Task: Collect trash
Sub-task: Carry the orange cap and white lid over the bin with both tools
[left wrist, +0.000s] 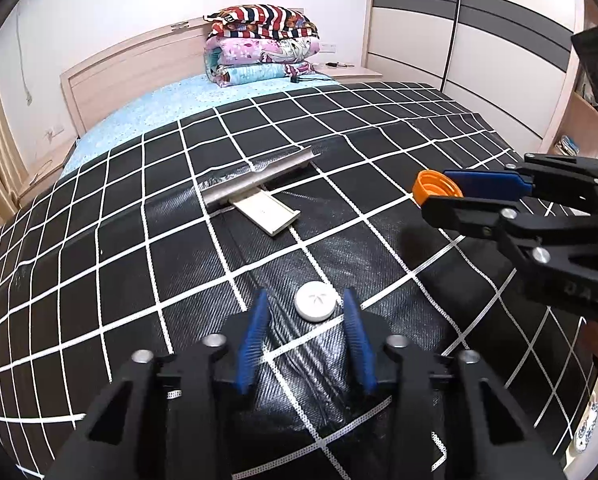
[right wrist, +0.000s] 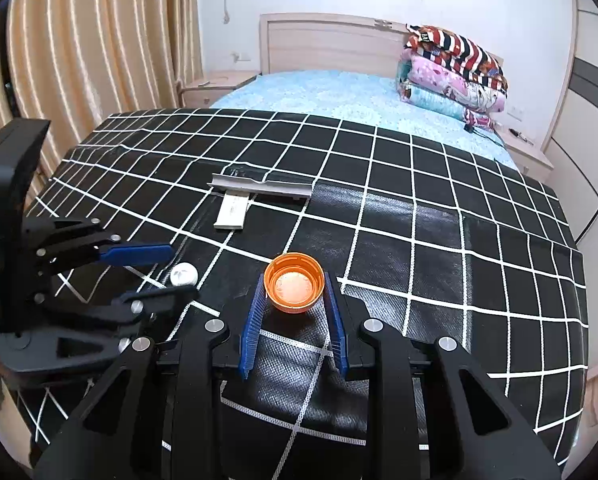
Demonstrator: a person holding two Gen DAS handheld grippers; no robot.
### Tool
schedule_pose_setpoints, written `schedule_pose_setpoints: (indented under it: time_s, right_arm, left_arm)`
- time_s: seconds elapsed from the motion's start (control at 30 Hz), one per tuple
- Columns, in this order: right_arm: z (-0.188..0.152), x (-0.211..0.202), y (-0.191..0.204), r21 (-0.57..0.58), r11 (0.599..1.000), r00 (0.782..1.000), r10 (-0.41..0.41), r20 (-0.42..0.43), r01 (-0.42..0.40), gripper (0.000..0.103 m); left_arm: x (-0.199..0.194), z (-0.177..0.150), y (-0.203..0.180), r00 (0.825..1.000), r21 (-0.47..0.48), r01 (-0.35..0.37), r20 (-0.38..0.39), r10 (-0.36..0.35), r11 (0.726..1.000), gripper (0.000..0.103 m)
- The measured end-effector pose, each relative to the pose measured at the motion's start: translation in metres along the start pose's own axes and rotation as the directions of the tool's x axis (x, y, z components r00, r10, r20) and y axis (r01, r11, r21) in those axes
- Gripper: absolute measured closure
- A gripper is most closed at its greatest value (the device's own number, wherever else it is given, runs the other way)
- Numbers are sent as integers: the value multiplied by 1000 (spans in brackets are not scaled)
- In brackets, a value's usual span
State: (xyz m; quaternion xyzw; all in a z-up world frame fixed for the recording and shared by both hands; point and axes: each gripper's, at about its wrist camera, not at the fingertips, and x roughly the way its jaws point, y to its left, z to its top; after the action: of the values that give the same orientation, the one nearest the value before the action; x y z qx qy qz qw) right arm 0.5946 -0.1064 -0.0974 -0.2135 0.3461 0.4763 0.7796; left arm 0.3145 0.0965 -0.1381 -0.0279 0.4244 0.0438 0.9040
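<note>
Trash splits between our tongs: the right tongs (right wrist: 293, 300) clench the orange plastic bottle cap (right wrist: 294, 288) aloft, while the left tongs (left wrist: 305, 308) stand released around the white round cap (left wrist: 315, 301) lying on the black gridded bed cover (left wrist: 139, 240).

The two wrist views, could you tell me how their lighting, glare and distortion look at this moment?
Left wrist view: strong fisheye bending of the grid, dark corners, sheen on the black sheet near the white cap, all sharp. Right wrist view: same curvature, glare patches on the sheet, orange cap brightly lit inside, sharp.
</note>
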Motion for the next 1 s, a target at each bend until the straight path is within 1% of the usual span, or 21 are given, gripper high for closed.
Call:
schedule_pose_setpoints:
  time_s: [0.03, 0.17, 0.3, 0.43, 0.6, 0.73, 0.83, 0.97, 1.0]
  right_arm:
    - [0, -2, 0, 0, 1000, 1000, 2, 3, -2, 74]
    - [-1, -8, 3, -3, 1000, 1000, 7, 15, -7, 74]
    - [-4, -20, 12, -16, 1000, 999, 26, 19, -25, 74]
    - [-9, -34, 19, -20, 999, 999, 40, 24, -39, 74]
    - [-20, -61, 28, -27, 998, 998, 49, 48, -48, 74]
    - [-33, -87, 38, -44, 997, 996, 62, 63, -60, 74]
    - [-45, -108, 48, -63, 996, 995, 65, 74, -60, 74]
    - [-60, -133, 59, -84, 994, 993, 73, 90, -66, 74]
    - [-64, -137, 62, -94, 994, 993, 68, 93, -59, 74]
  left_arm:
    - [0, 1, 0, 1000, 1, 4, -2, -4, 1000, 83]
    - [-4, -1, 0, 1000, 1, 14, -1, -14, 1000, 83]
    - [-19, -6, -4, 1000, 13, 21, 19, -22, 1000, 83]
    - [-44, -12, -12, 999, 33, 21, 50, -23, 999, 83]
    - [-88, -30, -22, 994, 56, 31, 102, -36, 998, 83]
    - [-123, -46, -33, 990, 79, 49, 128, -59, 996, 83]
    - [-146, -57, -44, 987, 110, 44, 150, -60, 993, 83]
    - [-173, -74, -53, 981, 123, 48, 180, -70, 991, 83]
    - [-179, -78, -54, 980, 124, 39, 188, -62, 991, 83]
